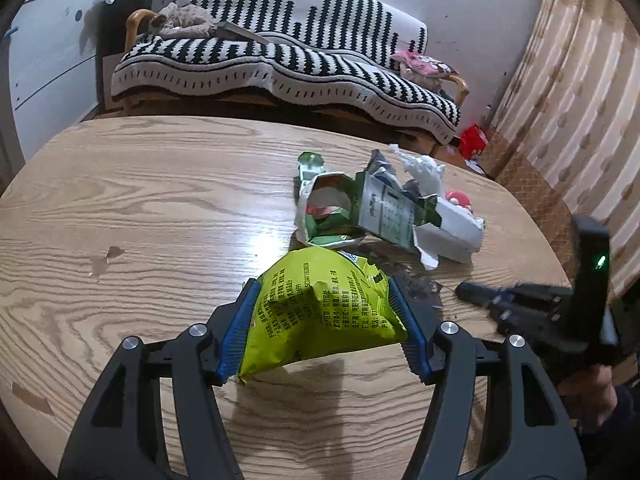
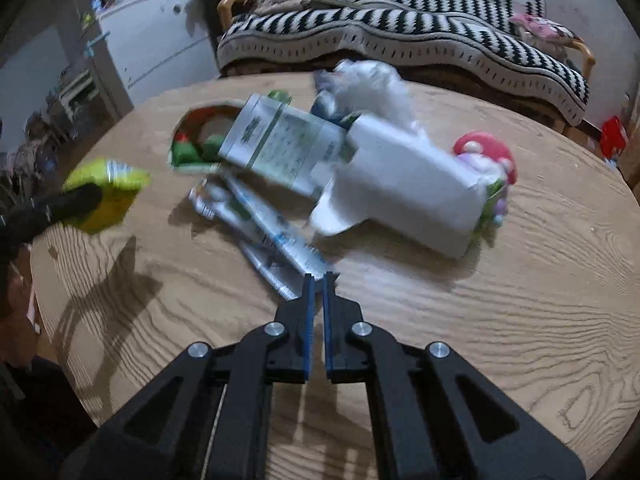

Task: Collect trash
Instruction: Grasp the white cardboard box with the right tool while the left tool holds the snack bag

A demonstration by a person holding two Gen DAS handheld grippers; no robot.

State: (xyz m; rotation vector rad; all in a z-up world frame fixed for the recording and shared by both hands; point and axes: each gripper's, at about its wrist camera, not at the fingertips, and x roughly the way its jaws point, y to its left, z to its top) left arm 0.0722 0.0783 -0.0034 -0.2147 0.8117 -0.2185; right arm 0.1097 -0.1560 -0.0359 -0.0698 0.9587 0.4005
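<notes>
Between left gripper (image 1: 324, 324) fingers, pinched: yellow-green snack bag (image 1: 320, 312), print legible only there. From right wrist: right gripper (image 2: 316, 280) fingers pressed together on silver wrapper (image 2: 264, 236) edge, above wooden surface (image 2: 480, 320).

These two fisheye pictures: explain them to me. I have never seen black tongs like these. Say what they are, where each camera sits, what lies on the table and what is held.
The tongs are two-finger grippers, one in each of a person's hands, each with a camera looking along its fingers. The left camera shows the left gripper clamped on a yellow-green snack bag, lifted off the wooden table. The right camera shows the right gripper shut on the edge of a flat silver wrapper. Still on the table: a torn green and white carton, a white box, crumpled white tissue and a red and white toy. A striped sofa stands behind.
</notes>
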